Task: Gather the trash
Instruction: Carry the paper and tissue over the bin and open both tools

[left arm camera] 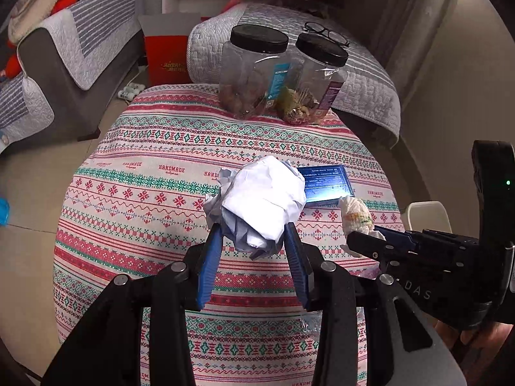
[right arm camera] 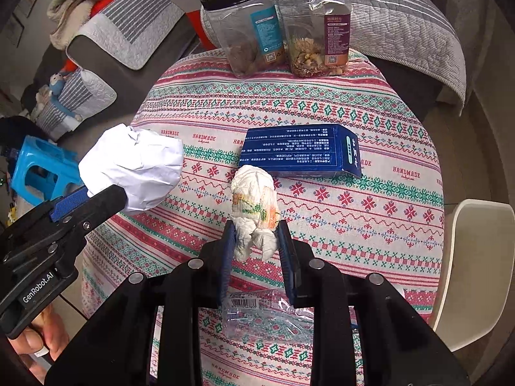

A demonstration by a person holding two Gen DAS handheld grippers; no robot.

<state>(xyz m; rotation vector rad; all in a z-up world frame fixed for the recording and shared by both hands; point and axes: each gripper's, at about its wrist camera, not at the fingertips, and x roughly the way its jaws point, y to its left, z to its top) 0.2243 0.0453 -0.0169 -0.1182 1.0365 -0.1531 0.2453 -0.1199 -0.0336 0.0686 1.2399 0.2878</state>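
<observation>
Hand-held grippers (left arm camera: 254,234) (right arm camera: 254,241) clamp crumpled paper (left arm camera: 260,202) and tissue (right arm camera: 254,206)

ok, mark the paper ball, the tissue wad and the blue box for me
paper ball (left arm camera: 264,199), left wrist view, on its smooth white top face
tissue wad (right arm camera: 254,206), right wrist view, on its crumpled middle
blue box (right arm camera: 296,149), right wrist view, on its printed top face
</observation>
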